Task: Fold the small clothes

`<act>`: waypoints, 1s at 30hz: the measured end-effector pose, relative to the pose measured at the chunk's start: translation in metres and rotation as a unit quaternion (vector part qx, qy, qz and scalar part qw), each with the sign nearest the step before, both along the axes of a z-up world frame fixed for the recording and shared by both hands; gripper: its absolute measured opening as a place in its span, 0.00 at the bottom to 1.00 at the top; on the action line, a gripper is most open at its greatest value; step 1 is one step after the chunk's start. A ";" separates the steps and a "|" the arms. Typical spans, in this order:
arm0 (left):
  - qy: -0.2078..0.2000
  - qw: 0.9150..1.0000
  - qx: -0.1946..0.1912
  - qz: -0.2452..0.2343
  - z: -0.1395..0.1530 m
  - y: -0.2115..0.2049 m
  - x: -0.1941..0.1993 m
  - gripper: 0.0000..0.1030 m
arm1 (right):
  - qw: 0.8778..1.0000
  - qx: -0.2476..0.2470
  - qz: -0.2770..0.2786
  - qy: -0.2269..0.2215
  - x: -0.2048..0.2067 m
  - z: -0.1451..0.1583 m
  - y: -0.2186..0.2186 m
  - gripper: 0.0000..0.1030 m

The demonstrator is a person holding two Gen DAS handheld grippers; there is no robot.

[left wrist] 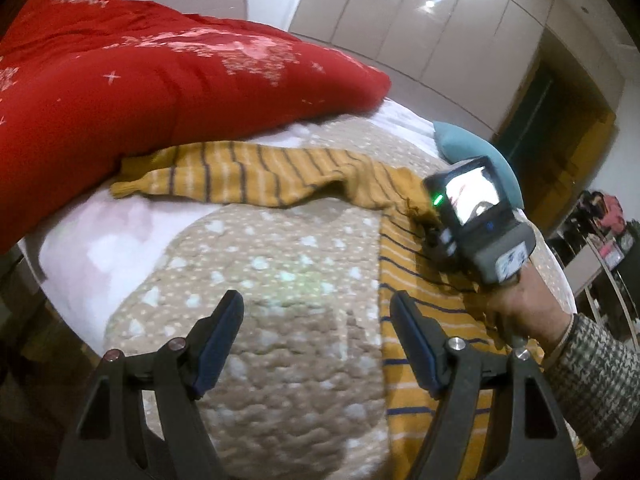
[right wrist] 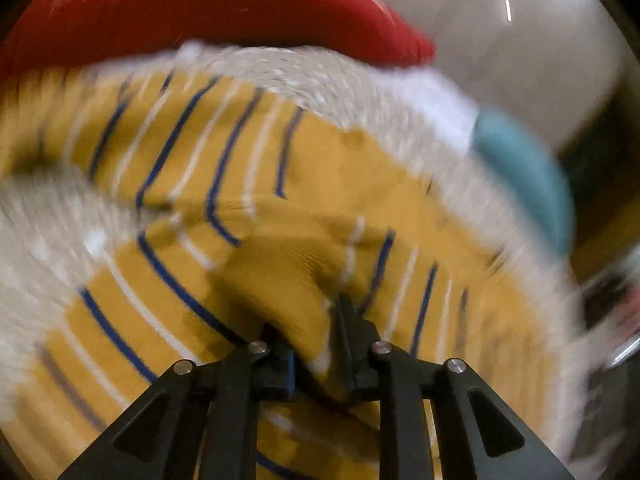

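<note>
Mustard-yellow knitted striped sweater (right wrist: 280,208) lying spread on beige dotted quilt (left wrist: 280,260), bunching between clenched right gripper (right wrist: 316,344), risking slipping out and dragging unevenly, left gripper (left wrist: 316,320) hanging released, unengaged.

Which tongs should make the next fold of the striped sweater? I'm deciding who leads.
Right. The right tongs are shut on a bunch of the yellow striped sweater, so they could carry it over. The left tongs are open, over the beige blanket beside the sweater.
</note>
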State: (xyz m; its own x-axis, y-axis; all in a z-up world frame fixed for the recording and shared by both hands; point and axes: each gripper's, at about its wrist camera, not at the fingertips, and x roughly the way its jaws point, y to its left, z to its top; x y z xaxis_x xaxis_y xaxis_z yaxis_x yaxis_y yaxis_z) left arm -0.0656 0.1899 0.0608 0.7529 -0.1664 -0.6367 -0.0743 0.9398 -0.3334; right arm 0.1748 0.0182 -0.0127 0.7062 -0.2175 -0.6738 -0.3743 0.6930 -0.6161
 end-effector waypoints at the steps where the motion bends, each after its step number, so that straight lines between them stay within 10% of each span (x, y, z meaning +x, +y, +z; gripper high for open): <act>1: -0.001 1.000 -0.003 0.004 -0.001 0.003 -0.001 0.72 | 0.999 -0.039 0.025 -0.016 -0.010 -0.005 0.012 0.20; 5: 0.008 1.000 -0.010 0.022 -0.003 0.010 -0.001 0.73 | 0.994 -0.069 0.084 -0.034 -0.034 -0.003 0.033 0.39; 9: 0.021 0.999 0.003 0.032 -0.003 0.012 0.003 0.78 | 0.997 0.049 0.057 -0.001 -0.047 0.035 0.005 0.75; 24: 0.090 0.967 -0.171 0.165 -0.066 0.132 0.133 0.80 | 0.934 0.341 -0.108 0.024 -0.131 0.104 -0.189 0.77; 26: 0.089 0.968 -0.160 0.171 -0.063 0.135 0.144 0.63 | 0.931 0.344 -0.120 0.005 -0.141 0.107 -0.201 0.77; 27: 0.100 0.968 -0.149 0.174 -0.061 0.136 0.148 0.14 | 0.931 0.342 -0.126 -0.004 -0.147 0.109 -0.206 0.77; 30: 0.098 0.970 -0.136 0.176 -0.046 0.133 0.146 0.05 | 0.929 0.338 -0.150 -0.018 -0.160 0.108 -0.227 0.75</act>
